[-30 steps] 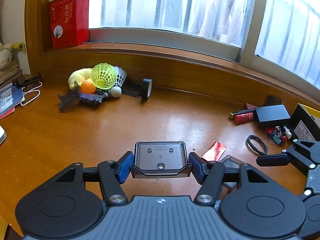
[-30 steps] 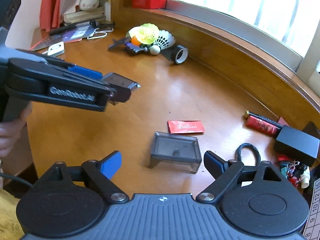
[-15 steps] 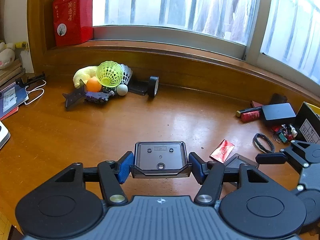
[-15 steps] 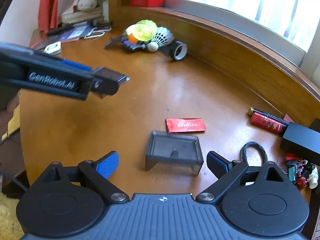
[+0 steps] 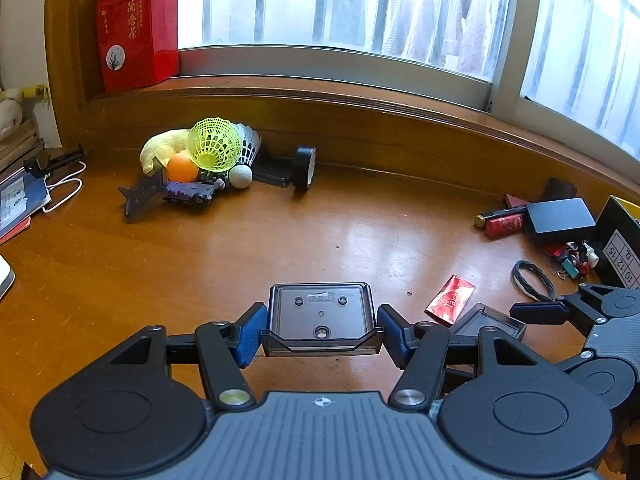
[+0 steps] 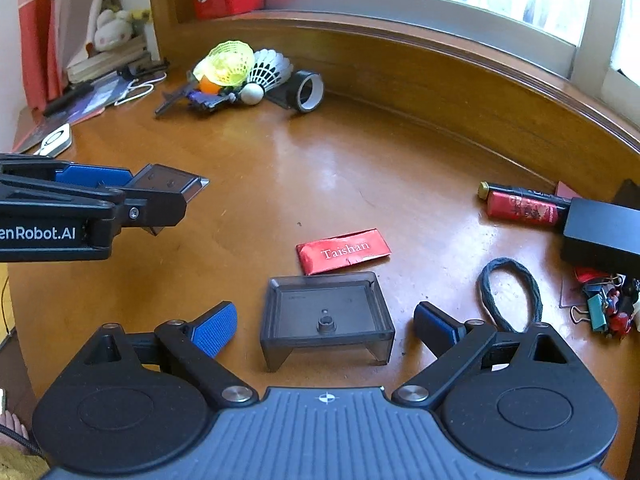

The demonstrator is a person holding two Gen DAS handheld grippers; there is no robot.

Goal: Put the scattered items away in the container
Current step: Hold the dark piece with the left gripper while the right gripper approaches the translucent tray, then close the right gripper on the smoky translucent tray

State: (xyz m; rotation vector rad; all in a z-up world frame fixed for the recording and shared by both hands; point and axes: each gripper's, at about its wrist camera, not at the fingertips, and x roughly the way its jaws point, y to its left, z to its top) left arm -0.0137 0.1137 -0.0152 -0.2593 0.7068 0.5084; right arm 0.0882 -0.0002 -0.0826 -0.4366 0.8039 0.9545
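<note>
Right claw [image 6: 325, 328] lower, nearer smoky tray [image 6: 326, 316] (pads clear)

Glossy wooden table [image 5: 280, 236]; raised wooden sill [image 5: 360, 112] behind; barred window [image 5: 340, 8] bright with daylight.

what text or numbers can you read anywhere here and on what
"Taishan" on the red packet lying on the desk.
"enRobot.AI", cut off at the frame edge, on the left gripper.
"12", "10", "15" on the black card at the right edge.
Gold characters on the red box: unreadable to me.
</note>
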